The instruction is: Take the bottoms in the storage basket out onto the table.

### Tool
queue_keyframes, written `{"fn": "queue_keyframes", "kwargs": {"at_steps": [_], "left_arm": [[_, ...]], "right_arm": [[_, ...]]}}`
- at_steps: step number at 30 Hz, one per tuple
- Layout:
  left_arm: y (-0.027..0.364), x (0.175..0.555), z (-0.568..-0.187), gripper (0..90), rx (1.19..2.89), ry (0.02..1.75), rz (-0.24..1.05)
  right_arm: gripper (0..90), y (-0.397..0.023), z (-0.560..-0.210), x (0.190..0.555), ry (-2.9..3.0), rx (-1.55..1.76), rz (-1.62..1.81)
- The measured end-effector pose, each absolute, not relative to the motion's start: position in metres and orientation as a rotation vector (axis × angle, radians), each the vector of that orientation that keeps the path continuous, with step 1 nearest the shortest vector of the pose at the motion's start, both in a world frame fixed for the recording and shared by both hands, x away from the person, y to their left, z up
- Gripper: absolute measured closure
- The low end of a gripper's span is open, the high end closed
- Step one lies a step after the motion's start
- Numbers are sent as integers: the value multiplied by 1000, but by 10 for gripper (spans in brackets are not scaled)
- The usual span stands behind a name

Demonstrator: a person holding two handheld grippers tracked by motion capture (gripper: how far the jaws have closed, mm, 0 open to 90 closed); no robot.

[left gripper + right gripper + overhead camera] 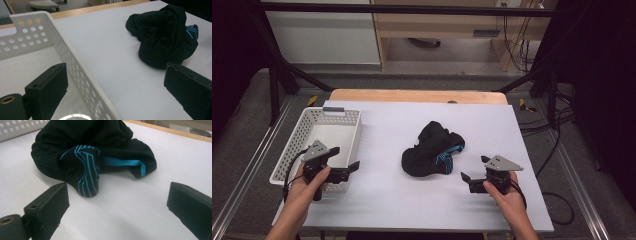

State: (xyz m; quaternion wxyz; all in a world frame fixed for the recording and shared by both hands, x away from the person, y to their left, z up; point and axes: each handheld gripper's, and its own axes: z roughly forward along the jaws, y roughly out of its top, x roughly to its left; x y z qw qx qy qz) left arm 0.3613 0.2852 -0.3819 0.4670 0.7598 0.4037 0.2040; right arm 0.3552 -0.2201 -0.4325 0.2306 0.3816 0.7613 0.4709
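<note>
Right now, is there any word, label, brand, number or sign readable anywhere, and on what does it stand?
None can be read.
The black garment bears turquoise stripes, a pattern without letters.
The white basket, the left gripper and the right gripper show no print.

free: bare table (412, 200) between right gripper (474, 174) and black garment (432, 150) | obstacle: white basket (354, 137) wall under left gripper (346, 161) | right edge open
</note>
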Motion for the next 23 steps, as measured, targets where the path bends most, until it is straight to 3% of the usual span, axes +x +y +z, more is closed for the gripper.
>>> {"fn": "queue_keyframes", "kwargs": {"at_steps": [23], "left_arm": [[290, 351, -390, 53, 1886, 979, 495]], "right_arm": [[44, -231, -433, 355, 2061, 1073, 1288]]}}
